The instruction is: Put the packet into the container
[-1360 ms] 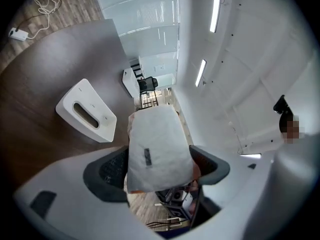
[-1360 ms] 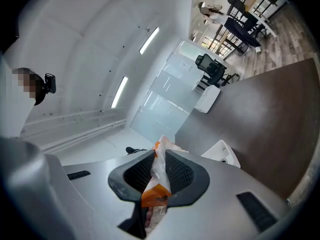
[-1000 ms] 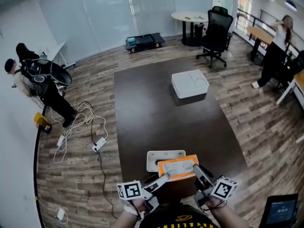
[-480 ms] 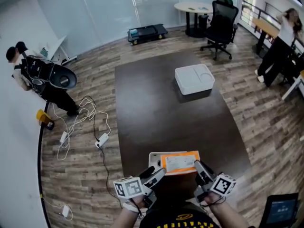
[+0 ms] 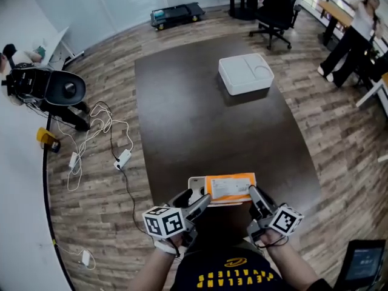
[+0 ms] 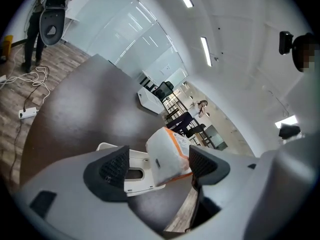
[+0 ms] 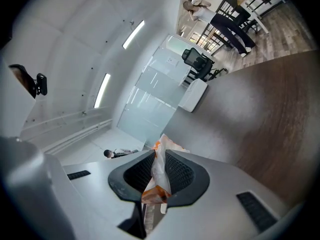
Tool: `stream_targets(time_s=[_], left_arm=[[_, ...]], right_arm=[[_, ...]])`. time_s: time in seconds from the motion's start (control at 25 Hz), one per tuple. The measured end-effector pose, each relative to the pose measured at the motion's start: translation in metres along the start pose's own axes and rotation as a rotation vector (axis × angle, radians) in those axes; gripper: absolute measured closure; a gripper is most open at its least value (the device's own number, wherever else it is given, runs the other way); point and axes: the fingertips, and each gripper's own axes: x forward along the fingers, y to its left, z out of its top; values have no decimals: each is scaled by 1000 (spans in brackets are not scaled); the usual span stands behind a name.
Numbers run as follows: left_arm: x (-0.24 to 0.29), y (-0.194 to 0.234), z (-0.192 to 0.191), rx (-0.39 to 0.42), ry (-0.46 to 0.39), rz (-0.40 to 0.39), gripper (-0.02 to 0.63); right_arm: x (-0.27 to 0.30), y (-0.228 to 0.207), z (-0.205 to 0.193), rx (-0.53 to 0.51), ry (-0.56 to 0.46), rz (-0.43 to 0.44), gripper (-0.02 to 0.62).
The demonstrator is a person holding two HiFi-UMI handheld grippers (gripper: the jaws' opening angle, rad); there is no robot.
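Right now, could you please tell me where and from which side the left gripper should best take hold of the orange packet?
Its free left end, approached from the left. The orange packet is held flat over the white container, the right gripper pinches its right seam, and the left gripper has its open jaws straddling the puffy left end, so closing there looks easiest.

I read the packet (image 5: 229, 188) as glossy, crinkled plastic film, orange and white. The container (image 5: 193, 184) at lower centre looks like smooth white plastic. The table (image 5: 194, 120) is matt dark brown; the floor (image 5: 103, 223) shows wood-grain planks.
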Motion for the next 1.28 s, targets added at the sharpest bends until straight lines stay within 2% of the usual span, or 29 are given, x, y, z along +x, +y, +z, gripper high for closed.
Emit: stream_targets(time_s=[0.2, 0.36, 0.48, 0.52, 0.64, 0.8, 1.08, 1.28], left_arm=[[6, 7, -10, -20, 49, -12, 233], [12, 7, -16, 0, 96, -19, 235], [15, 9, -19, 2, 115, -22, 280], [17, 12, -20, 8, 122, -14, 313], [19, 23, -24, 30, 142, 22, 355], [20, 37, -26, 69, 169, 63, 383], [26, 53, -44, 142, 228, 106, 396], [31, 59, -51, 153, 264, 125, 397]], right_arm=[[4, -7, -11, -24, 8, -28, 523], [13, -8, -21, -24, 19, -29, 522], [18, -10, -29, -28, 39, -40, 523], [19, -11, -32, -29, 46, -42, 523], [22, -12, -39, -43, 62, -45, 522], [26, -17, -52, -137, 143, -90, 522], [26, -39, -75, -310, 315, -175, 520], [28, -47, -80, -359, 382, -211, 520]])
